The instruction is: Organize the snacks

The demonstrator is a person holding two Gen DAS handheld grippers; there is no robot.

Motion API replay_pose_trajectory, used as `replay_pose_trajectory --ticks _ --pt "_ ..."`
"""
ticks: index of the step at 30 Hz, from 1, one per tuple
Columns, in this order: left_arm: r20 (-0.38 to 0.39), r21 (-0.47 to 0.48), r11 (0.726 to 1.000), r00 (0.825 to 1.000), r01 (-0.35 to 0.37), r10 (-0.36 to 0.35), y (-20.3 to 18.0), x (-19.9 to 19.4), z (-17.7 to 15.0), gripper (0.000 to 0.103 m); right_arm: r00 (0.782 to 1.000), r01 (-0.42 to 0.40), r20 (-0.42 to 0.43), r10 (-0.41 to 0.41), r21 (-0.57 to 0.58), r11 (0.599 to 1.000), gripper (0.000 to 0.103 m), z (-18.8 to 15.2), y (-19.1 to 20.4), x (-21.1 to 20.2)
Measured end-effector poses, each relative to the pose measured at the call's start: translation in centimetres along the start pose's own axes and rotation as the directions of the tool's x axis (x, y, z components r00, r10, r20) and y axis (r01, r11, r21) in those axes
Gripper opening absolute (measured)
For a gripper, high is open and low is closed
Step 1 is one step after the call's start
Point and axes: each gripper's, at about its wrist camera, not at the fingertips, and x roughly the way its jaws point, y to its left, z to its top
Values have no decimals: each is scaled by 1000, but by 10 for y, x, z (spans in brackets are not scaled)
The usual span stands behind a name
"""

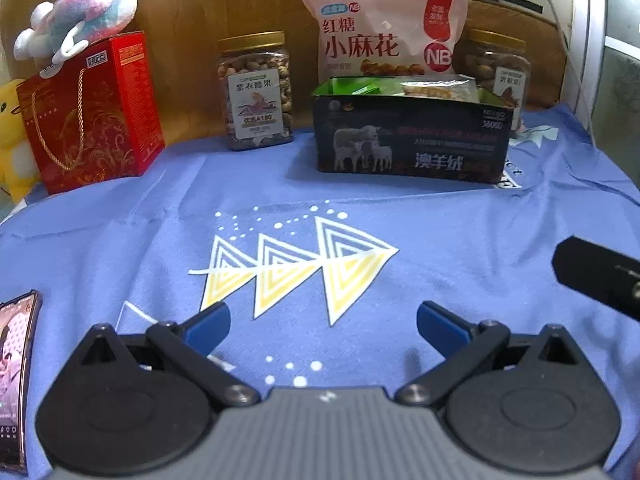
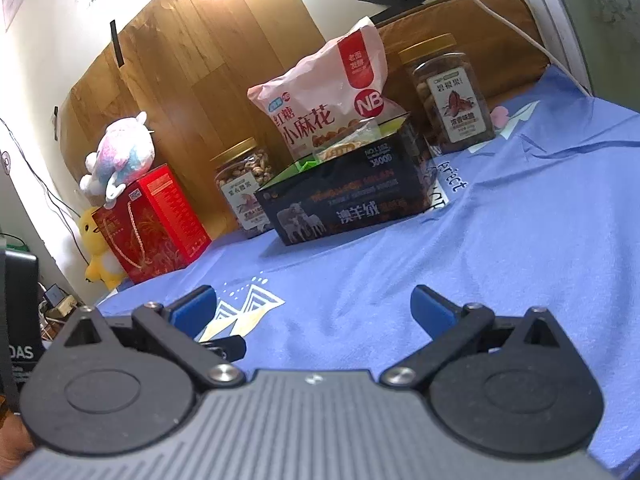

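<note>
Two grippers, both hanging over a blue cloth (image 1: 400,200) with white and yellow triangles printed on it, which covers the whole work surface. Behind it a wood-grain panel (image 2: 192,60) leans on a pale wall, stuck on with black tape.

Snacks sit along the far edge. Upper middle of the left wrist view has the dark open box (image 1: 408,140) with sheep on its front and some packets inside. A pink snack bag (image 1: 380,28) stands upright right behind it. One nut jar (image 1: 256,92) with a gold lid is to the left of the box, a second jar (image 2: 452,92) to the right, partly hidden by it in the left view. Far left there's a red gift box (image 1: 96,108) with a pastel plush (image 1: 84,4) on top and a yellow plush (image 2: 98,252) beside it. A phone (image 1: 16,380) lies at the lower left edge.

The left gripper (image 1: 323,324) has its blue pads spread wide, nothing between them, just cloth below. Same for the right gripper (image 2: 314,310): jaws wide apart, holding nothing.
</note>
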Motion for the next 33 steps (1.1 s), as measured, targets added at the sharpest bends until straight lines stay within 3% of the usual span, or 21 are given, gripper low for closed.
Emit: replay_pose_trajectory --ticks 19,33 --pt "58 16 999 998 -34 33 0 -10 2 103 999 13 47 -12 -12 1000 103 0 5 -6" --pt "166 32 991 979 -128 121 -3 -29 5 103 994 28 110 -28 5 1000 103 2 5 -15"
